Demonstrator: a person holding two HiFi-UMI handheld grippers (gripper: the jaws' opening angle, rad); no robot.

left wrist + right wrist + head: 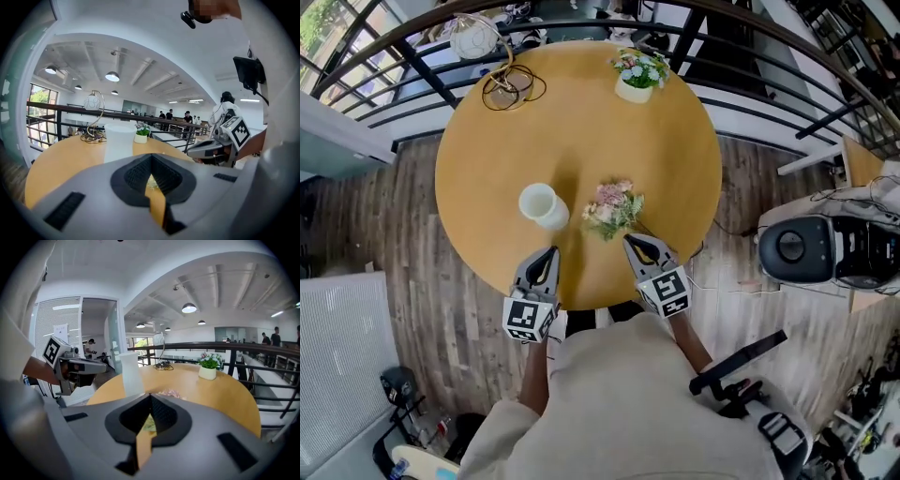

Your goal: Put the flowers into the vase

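Shows pink-and-green flower bunch (612,208) near round wooden table's (487,141) front edge, just ahead of nearer right gripper (633,244), jaws closed on nothing.

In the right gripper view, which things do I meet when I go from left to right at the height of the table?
Grey left claw with its marker cube → tall white vase → pink flowers lying on the table → small green plant in a white pot.

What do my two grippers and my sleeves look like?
The left gripper and right gripper are grey shells tapering to a point, with black ribbed pads inside. Each carries a white cube of black square markers at its rear. The person wears a light beige short-sleeved top.
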